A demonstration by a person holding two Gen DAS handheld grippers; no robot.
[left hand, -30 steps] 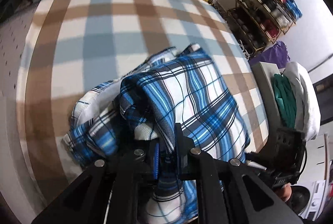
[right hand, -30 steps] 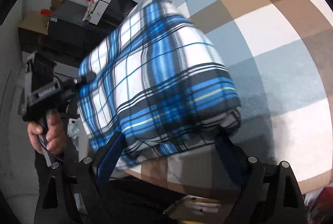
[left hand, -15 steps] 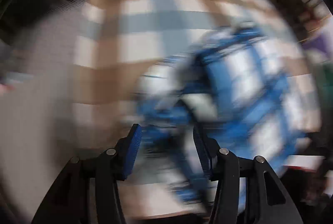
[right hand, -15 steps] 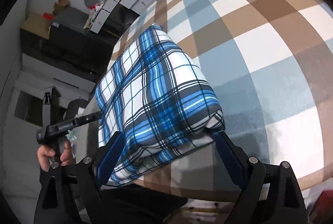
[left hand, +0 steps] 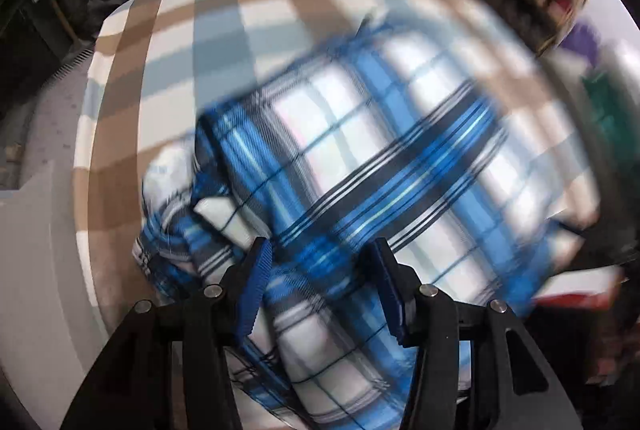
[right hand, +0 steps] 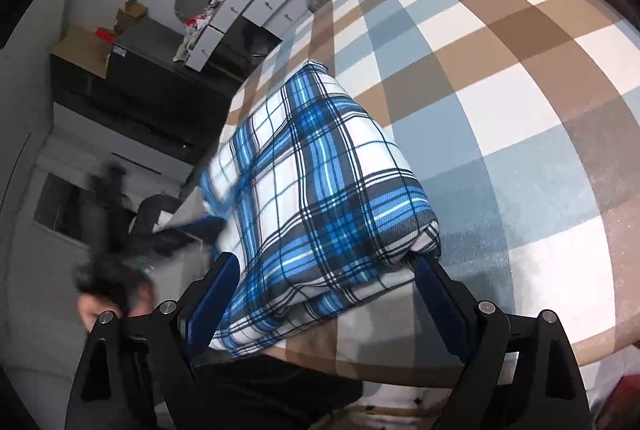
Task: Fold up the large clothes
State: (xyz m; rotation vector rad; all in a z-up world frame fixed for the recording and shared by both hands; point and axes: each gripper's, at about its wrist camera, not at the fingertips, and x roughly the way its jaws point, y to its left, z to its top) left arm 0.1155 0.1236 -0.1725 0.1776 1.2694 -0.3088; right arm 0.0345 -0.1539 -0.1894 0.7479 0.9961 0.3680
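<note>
Two grippers in view, both with jaws apart and nothing pinched. Left gripper (left hand: 320, 250): jaws have just been opening; blurred cloth lies below and between the blue pads, not clamped. Right gripper (right hand: 324, 262): jaws spread wide, straddling the near end of the folded blue-and-white plaid garment (right hand: 320, 198). Garment lies at the near edge of the brown, blue and white checked table cover (right hand: 500, 102); long axis runs away from the right gripper toward the grey drawer cabinet (right hand: 260, 6). Beyond: dark cabinet (right hand: 132, 70).
</note>
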